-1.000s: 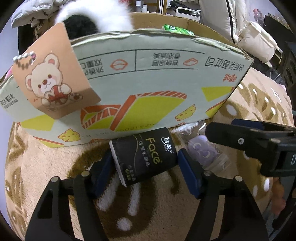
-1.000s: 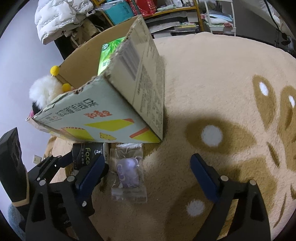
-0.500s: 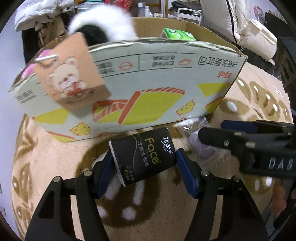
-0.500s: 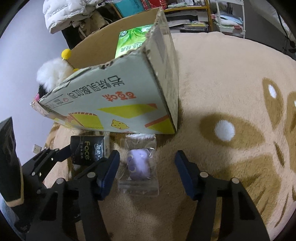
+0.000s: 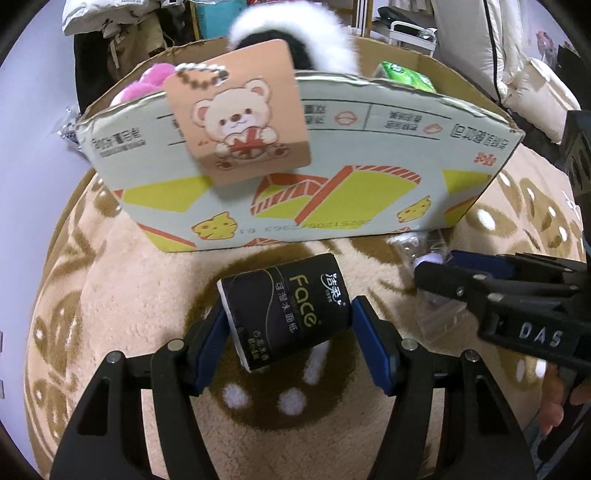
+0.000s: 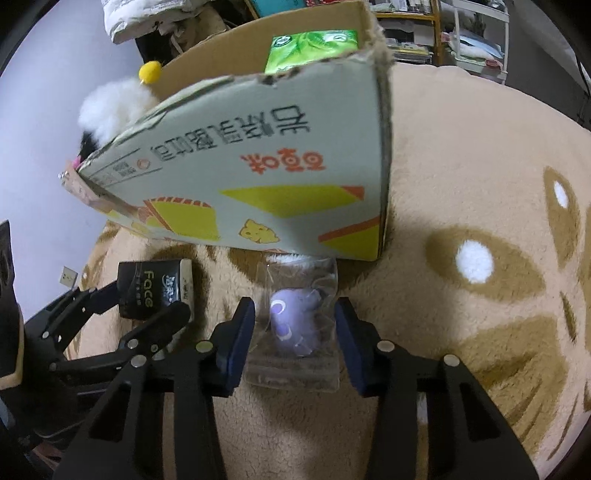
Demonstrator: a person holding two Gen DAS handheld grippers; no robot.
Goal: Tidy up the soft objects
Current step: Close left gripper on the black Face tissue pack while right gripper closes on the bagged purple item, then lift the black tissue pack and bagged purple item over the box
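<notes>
My left gripper (image 5: 288, 332) is shut on a black "Face" tissue pack (image 5: 286, 314) and holds it just above the rug, in front of the cardboard box (image 5: 369, 184). The pack also shows in the right wrist view (image 6: 155, 288). My right gripper (image 6: 293, 332) is open, its blue pads on either side of a clear bag holding a purple plush toy (image 6: 295, 321) that lies on the rug against the box (image 6: 258, 177). The box holds a white-and-black plush (image 5: 291, 33), a pink plush (image 5: 144, 85) and a green tissue pack (image 6: 314, 48).
A bear-print tag (image 5: 236, 110) hangs over the box's near wall. The beige patterned rug (image 6: 480, 184) stretches to the right. Shelves, jackets and clutter stand behind the box.
My left gripper has lifted the black pack and pulled back a little from the box. My right gripper has moved in over the bagged purple toy and its jaws have narrowed around it.
</notes>
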